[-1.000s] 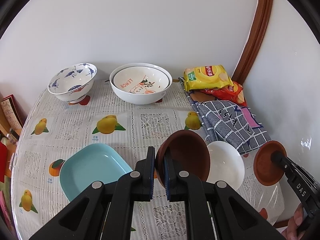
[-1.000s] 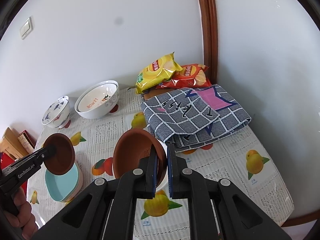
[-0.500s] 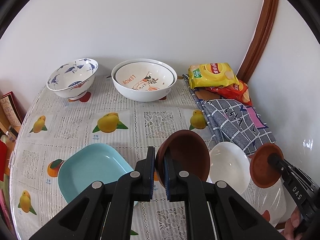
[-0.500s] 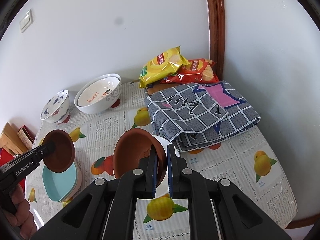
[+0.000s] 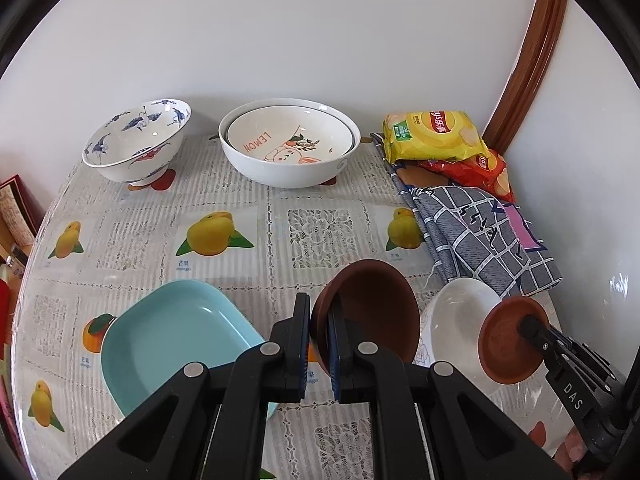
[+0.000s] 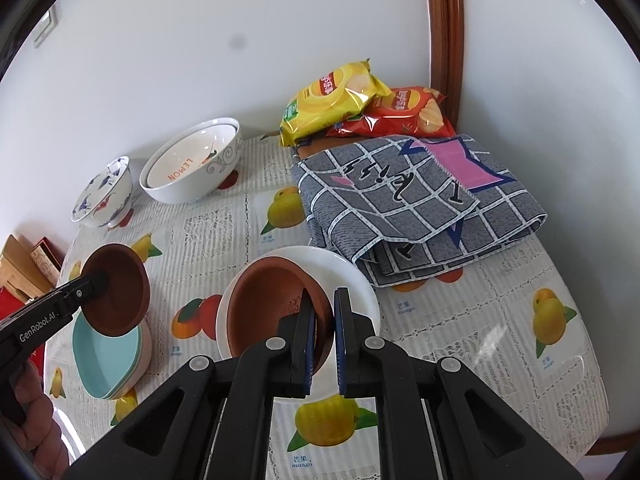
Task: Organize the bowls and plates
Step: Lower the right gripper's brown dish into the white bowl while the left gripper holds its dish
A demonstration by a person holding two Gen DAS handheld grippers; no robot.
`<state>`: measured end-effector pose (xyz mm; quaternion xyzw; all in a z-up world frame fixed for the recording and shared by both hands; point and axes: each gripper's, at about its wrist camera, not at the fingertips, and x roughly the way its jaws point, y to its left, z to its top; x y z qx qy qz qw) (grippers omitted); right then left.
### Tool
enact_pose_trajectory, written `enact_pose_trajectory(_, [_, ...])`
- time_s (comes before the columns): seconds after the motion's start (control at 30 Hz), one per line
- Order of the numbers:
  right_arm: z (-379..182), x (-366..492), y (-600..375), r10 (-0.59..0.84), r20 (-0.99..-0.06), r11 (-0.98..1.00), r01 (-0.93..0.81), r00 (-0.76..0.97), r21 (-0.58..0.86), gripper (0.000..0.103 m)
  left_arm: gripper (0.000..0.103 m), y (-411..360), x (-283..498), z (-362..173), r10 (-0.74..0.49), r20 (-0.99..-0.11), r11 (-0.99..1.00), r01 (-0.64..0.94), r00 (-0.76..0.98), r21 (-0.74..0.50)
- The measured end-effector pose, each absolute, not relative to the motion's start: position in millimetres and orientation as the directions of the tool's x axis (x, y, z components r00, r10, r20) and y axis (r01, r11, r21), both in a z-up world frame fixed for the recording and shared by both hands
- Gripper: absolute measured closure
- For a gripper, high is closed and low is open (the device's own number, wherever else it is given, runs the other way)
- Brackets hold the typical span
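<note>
My left gripper (image 5: 318, 340) is shut on the rim of a brown bowl (image 5: 372, 312), held tilted just right of the light blue plate (image 5: 172, 340). It also shows in the right wrist view (image 6: 116, 292), above the blue plates (image 6: 108, 360). My right gripper (image 6: 324, 336) is shut on the rim of a second brown bowl (image 6: 272, 304), held tilted over the white bowl (image 6: 356, 280). In the left wrist view this brown bowl (image 5: 506, 344) hangs over the white bowl (image 5: 460, 320).
A blue-patterned bowl (image 5: 136, 140) and nested white "LEMON" bowls (image 5: 288, 148) stand at the back by the wall. Chip bags (image 5: 436, 136) and a folded grey checked cloth (image 5: 480, 236) fill the right side. Books (image 6: 28, 264) lie past the left edge.
The right gripper has carried its brown bowl left and down, over the white bowl. The left gripper with its brown bowl has shifted only slightly.
</note>
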<state>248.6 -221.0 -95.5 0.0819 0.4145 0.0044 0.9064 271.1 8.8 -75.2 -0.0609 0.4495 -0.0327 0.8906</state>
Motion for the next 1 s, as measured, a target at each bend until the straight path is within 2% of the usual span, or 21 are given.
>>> enact_pose_trajectory(1.0, [-147.2,285.7,-205.7,0.031,-0.825,0.995,0.058,0.564,0.077,0.094,0.094,10.9,298.7,-107.7,-0.125,-0.834,0.988,-0.006,0.537,-0.152])
